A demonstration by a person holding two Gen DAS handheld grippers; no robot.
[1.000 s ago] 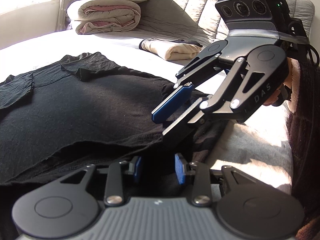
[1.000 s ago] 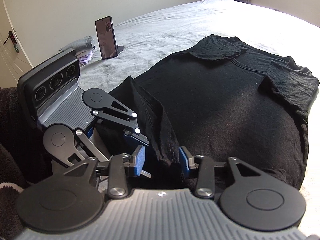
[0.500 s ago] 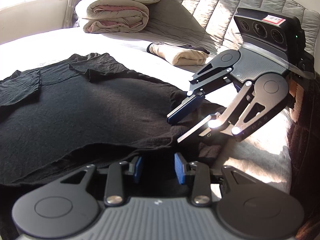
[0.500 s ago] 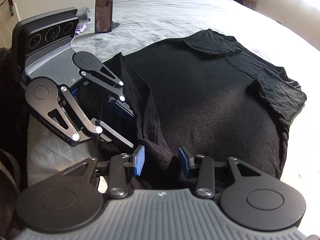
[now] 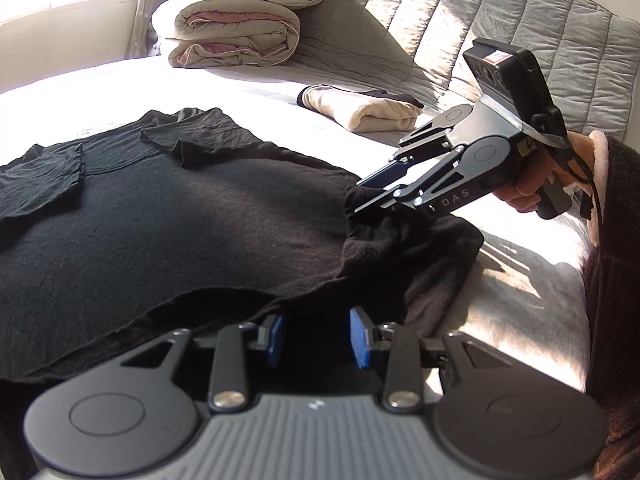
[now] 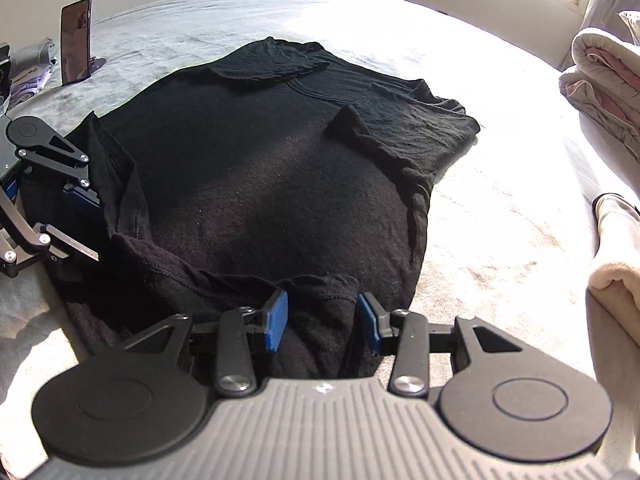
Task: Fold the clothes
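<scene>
A black T-shirt point(image 5: 160, 220) lies spread on the bed with both sleeves folded in; the right wrist view shows it point(image 6: 260, 160) from the hem end. My left gripper point(image 5: 316, 336) sits low at the hem's left part, its blue pads apart with black cloth between them; it also shows at the left edge of the right wrist view point(image 6: 80, 224). My right gripper point(image 6: 322, 320) is down on the hem's right corner. Its jaws are closing, and a bunch of hem stands between the pads. In the left wrist view its tips point(image 5: 356, 197) straddle a raised peak of cloth.
A person's hand point(image 5: 528, 196) holds the right gripper. A folded beige garment point(image 5: 368, 112) lies near the quilted headboard point(image 5: 480, 20). A rolled duvet point(image 5: 232, 32) with a pillow on top sits at the far corner. A phone on a stand point(image 6: 75, 42) is on the bed's left side.
The right gripper swung down from above the shirt onto the hem's right corner and tipped downward; its jaws narrowed around the cloth. The left gripper kept still.
</scene>
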